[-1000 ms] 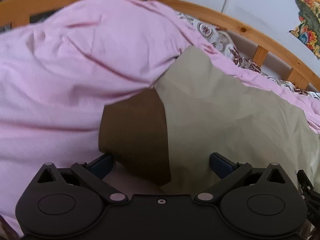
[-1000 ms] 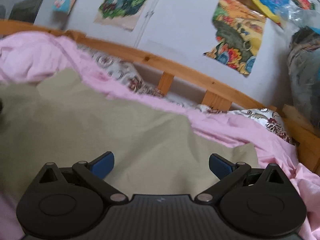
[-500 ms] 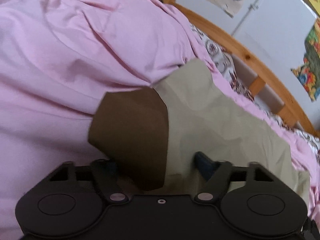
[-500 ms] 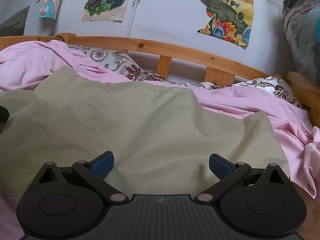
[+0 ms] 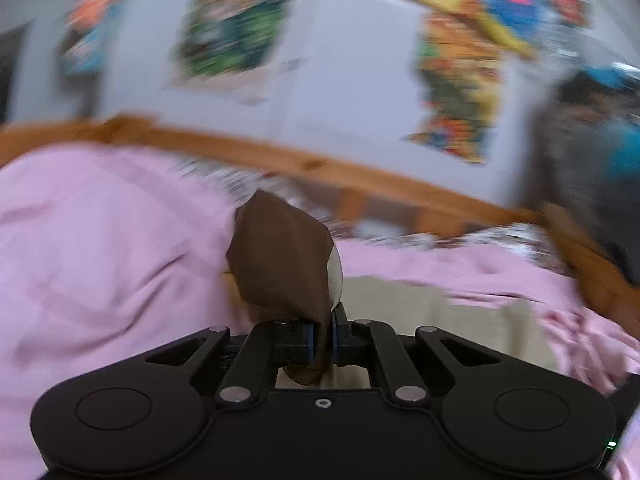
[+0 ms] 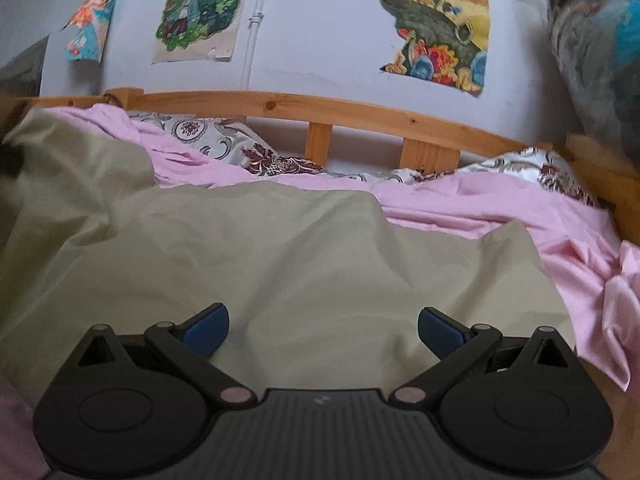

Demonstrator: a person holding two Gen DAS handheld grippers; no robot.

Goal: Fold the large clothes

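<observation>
Left gripper (image 5: 321, 340): fingers closing, pads already pinching brown cuff (image 5: 280, 264) of khaki garment (image 6: 280, 264), cuff standing up above pink sheet (image 5: 100, 248). Garment body spread flat on bed, wooden rail (image 6: 320, 110) behind. Right gripper (image 6: 323, 330): fingers spread wide over garment, gripping nothing.

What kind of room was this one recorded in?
Most likely a bedroom, perhaps a child's. A wooden bed frame runs along the wall, a pink sheet and patterned pillows lie on it, and cartoon posters hang above.
</observation>
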